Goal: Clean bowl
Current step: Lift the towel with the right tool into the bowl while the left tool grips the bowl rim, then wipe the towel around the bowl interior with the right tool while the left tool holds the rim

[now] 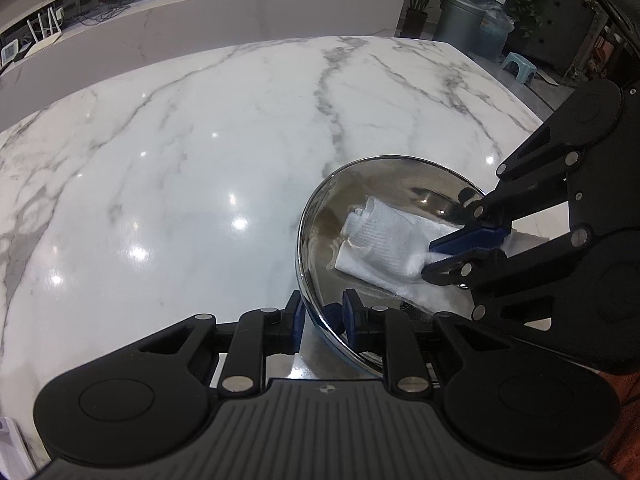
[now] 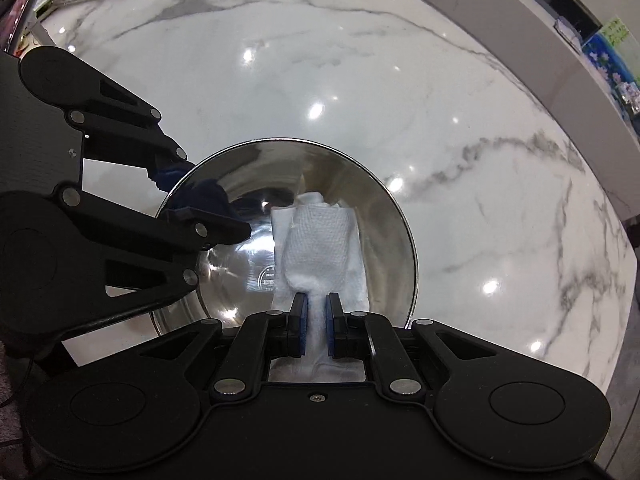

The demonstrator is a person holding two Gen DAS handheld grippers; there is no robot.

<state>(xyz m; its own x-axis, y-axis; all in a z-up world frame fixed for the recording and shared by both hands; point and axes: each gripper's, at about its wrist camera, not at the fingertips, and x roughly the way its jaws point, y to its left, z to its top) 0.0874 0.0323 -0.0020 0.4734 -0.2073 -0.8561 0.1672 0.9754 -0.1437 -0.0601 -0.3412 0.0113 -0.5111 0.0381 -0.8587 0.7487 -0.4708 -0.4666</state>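
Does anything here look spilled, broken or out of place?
Nothing stands out. The steel bowl sits on the marble table, its rim between the left gripper's pads, while the right gripper presses a folded white paper towel inside. No spills or damage show.

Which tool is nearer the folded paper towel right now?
Right. The right tool is shut on the paper towel, pressing it into the bowl. The left tool straddles the bowl's rim, apart from the towel.
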